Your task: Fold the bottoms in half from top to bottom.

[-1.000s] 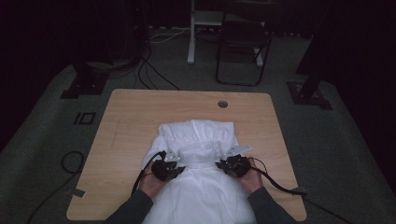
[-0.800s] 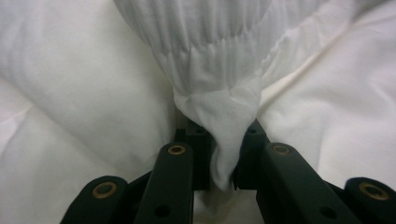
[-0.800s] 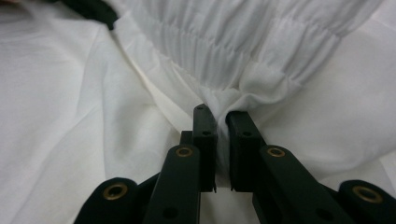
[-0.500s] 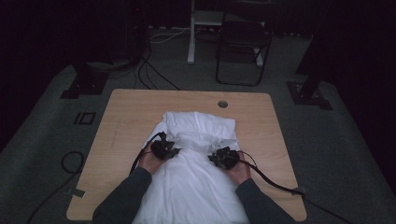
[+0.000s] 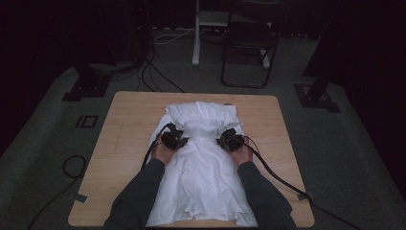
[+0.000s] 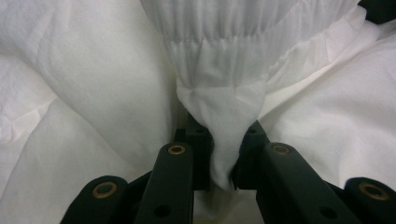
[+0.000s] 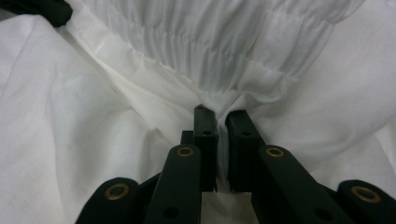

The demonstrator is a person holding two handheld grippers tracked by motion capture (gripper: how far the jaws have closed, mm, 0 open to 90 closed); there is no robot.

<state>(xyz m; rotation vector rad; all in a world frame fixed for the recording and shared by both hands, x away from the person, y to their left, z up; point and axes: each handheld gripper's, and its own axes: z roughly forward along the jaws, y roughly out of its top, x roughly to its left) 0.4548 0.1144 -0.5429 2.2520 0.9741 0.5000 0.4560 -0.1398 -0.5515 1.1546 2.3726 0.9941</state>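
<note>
I have a white garment (image 5: 203, 163) spread along the middle of the wooden bench (image 5: 124, 129), its length running from the near edge, where the hem hangs just over, toward the far side, where the upper part is folded back on itself into a thicker bundle. My left gripper (image 5: 175, 139) sits at the left edge of that fold and my right gripper (image 5: 229, 140) at the right edge, the two level with each other and well apart, with the gathered, elasticated band of the cloth stretched between them. In the left gripper view my jaws are closed on a pinch of the white cloth, which bunches into a narrow tail between the pads (image 6: 201, 149) and fans out above into fine pleats. In the right gripper view the jaws stand almost together with a thin fold of the same cloth clamped between them, just under the shirred band. My forearms, in dark sleeves (image 5: 139, 191), lie along either side of the garment. A black cable (image 5: 275, 167) trails from the right gripper across the bench.
</note>
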